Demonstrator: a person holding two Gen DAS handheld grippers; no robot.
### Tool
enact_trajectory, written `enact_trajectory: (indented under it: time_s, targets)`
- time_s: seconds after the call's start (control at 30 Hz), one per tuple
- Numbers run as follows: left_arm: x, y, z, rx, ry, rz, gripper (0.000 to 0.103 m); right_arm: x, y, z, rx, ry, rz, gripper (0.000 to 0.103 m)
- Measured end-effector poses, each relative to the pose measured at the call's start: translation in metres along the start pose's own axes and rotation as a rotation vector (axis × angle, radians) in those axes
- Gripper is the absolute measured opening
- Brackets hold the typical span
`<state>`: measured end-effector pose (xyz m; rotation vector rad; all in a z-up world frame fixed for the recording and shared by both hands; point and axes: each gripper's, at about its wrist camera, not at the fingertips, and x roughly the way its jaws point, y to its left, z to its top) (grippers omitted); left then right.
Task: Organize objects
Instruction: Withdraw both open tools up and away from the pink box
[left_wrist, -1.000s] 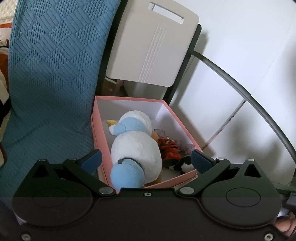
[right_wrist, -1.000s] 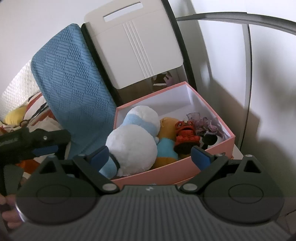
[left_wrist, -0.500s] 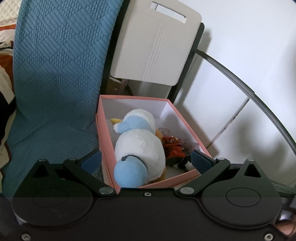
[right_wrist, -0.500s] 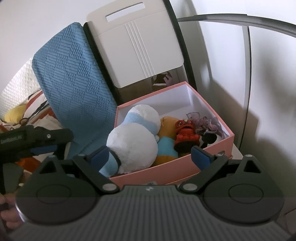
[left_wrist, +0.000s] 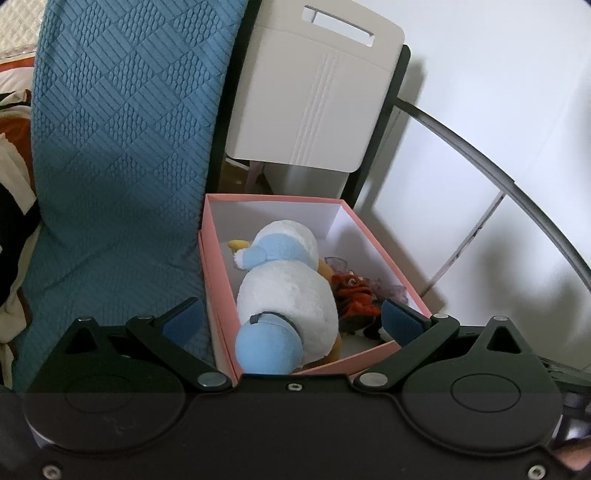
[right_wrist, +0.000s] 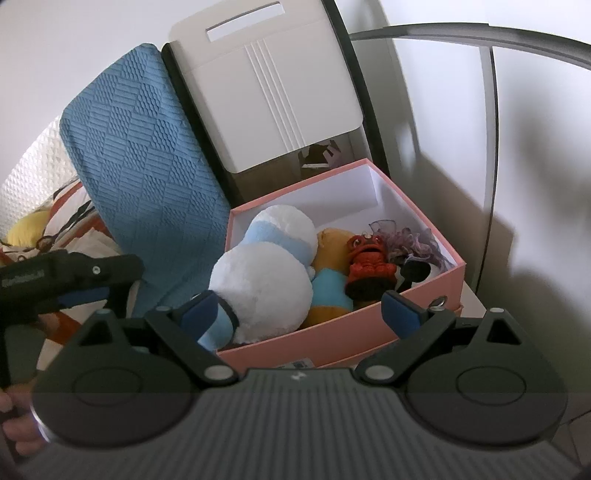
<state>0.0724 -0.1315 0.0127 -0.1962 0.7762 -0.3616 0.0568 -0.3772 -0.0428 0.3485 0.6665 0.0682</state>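
Observation:
A pink box (left_wrist: 218, 295) (right_wrist: 417, 314) stands open beside a blue quilted cover. In it lie a white and light-blue plush (left_wrist: 284, 295) (right_wrist: 266, 280), a yellow plush (right_wrist: 332, 240), a red figure (left_wrist: 352, 291) (right_wrist: 369, 254), a purple hair tie (right_wrist: 410, 236) and a small black-and-white item (right_wrist: 415, 271). My left gripper (left_wrist: 291, 319) is open and empty, held back above the box's near end. My right gripper (right_wrist: 299, 308) is open and empty in front of the box. The left gripper also shows in the right wrist view (right_wrist: 74, 280), left of the box.
A blue quilted cover (left_wrist: 122, 166) (right_wrist: 147, 173) hangs left of the box. A white folding chair back (left_wrist: 314, 103) (right_wrist: 273, 92) stands behind it. A white wall and a dark curved bar (left_wrist: 517, 192) lie to the right. Bedding (right_wrist: 33, 229) lies far left.
Both grippers have drawn back slightly from the box, so it sits a bit farther and more to the right in the left wrist view. Both stay open and empty.

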Motion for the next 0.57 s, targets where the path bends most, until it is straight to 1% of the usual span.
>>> enact_trajectory:
  time_s: [0.37,0.57]
  targets:
    - [-0.0016,-0.0033,0.0004,0.010,-0.011,-0.002,0.102,-0.0012,0.0004,0.0006,-0.005,-0.005,-0.003,0.097]
    - [0.0007,-0.0029,-0.0001,0.002,0.003,-0.009,0.102,0.0006,-0.0015,0.0007,0.006,0.003,-0.002,0.097]
